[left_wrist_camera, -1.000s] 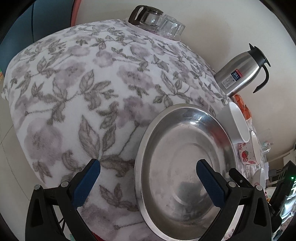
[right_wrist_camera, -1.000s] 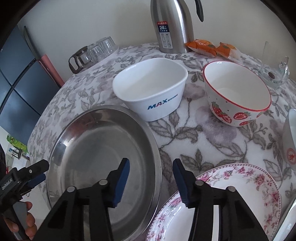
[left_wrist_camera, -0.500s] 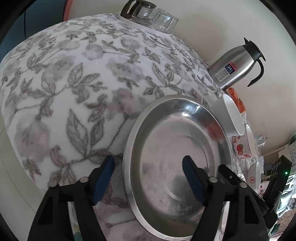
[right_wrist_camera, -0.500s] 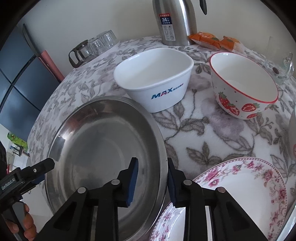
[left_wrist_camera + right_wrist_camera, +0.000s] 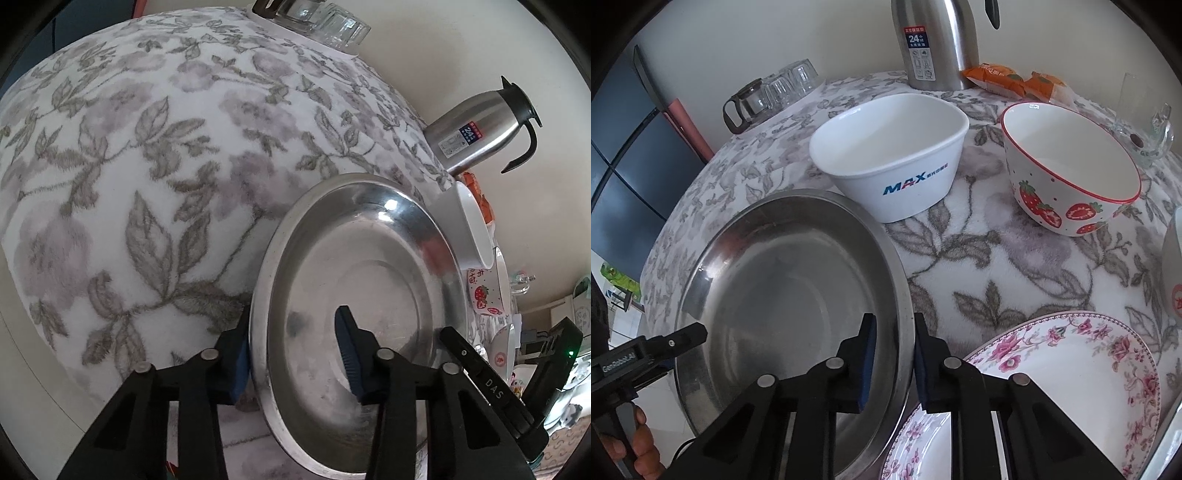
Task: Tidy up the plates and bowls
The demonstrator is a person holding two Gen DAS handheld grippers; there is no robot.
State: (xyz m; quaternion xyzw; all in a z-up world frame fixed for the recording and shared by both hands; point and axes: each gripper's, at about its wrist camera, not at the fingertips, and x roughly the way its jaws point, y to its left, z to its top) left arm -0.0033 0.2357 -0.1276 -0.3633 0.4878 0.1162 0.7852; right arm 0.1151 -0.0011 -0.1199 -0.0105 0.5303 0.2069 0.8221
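A wide steel plate (image 5: 354,266) (image 5: 783,280) lies on the flowered tablecloth near the table's edge. My left gripper (image 5: 294,312) straddles its left rim, one pad outside and the other over the plate's inside. Its jaws are closing, and a gap still shows at the inner pad. My right gripper (image 5: 893,317) is closing on the opposite rim, and both pads sit against the metal. A white MAX bowl (image 5: 886,147) and a strawberry bowl (image 5: 1071,166) stand behind the plate. A pink floral plate (image 5: 1052,373) lies to its right.
At the back stand a steel thermos jug (image 5: 934,40), orange snack packs (image 5: 1008,79), a glass mug (image 5: 1145,136), and a glass pot with tumblers (image 5: 768,96). Another bowl (image 5: 1172,273) shows at the right edge. A hand (image 5: 639,443) holds the left gripper.
Both pairs of jaws have narrowed from wide apart to close around the steel plate's rim. The left gripper has shifted so the rim now lies between its pads.
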